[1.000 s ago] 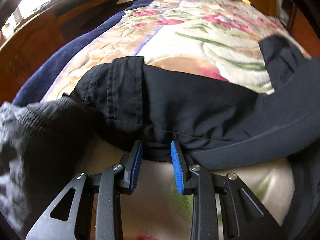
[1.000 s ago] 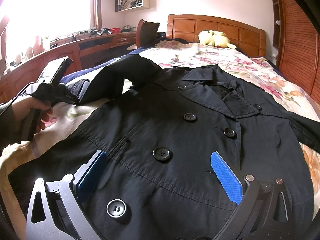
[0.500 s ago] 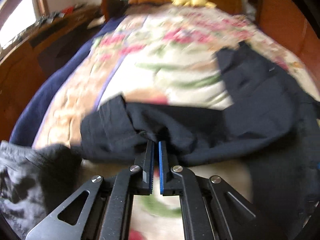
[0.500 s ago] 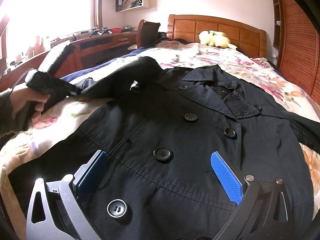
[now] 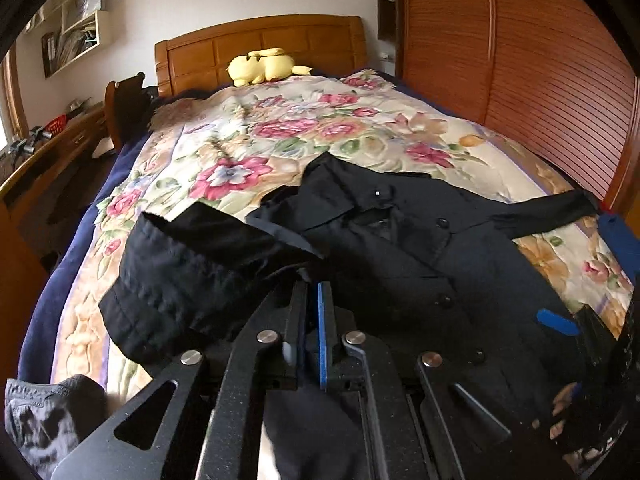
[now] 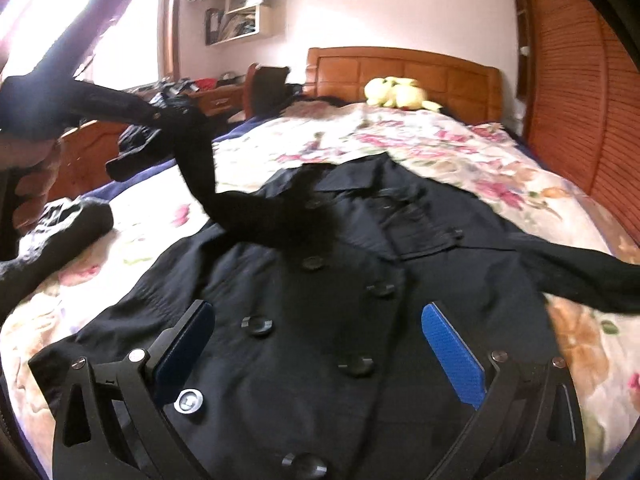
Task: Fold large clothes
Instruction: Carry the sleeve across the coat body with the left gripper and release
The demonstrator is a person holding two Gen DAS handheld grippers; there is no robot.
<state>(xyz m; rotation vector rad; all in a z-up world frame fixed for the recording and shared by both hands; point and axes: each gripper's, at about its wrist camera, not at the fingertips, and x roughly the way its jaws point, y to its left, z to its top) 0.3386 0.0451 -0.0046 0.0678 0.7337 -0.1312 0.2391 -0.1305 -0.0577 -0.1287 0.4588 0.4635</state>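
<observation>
A black double-breasted coat (image 6: 340, 280) lies front-up on the bed. My left gripper (image 5: 314, 286) is shut on its left sleeve (image 5: 192, 280) near the cuff. In the right wrist view the left gripper (image 6: 158, 114), held by a hand (image 6: 32, 160), holds that sleeve (image 6: 208, 184) high above the blanket, and the cuff dangles. My right gripper (image 6: 316, 308) hovers open over the coat's lower front, with buttons and nothing gripped between its fingers. One of its blue pads (image 5: 558, 322) shows in the left wrist view. The other sleeve (image 6: 580, 276) lies stretched out to the right.
The floral blanket (image 5: 280, 148) covers the bed. A yellow plush toy (image 5: 264, 66) sits by the wooden headboard (image 6: 400, 68). A dark grey garment (image 6: 60, 224) lies at the bed's left edge. A slatted wooden wardrobe (image 5: 520, 80) is on the right, a desk (image 6: 100, 144) on the left.
The left gripper shut on the sleeve, then lifted it off the blanket and swung it toward the coat's body. The right gripper rose a little and stayed open.
</observation>
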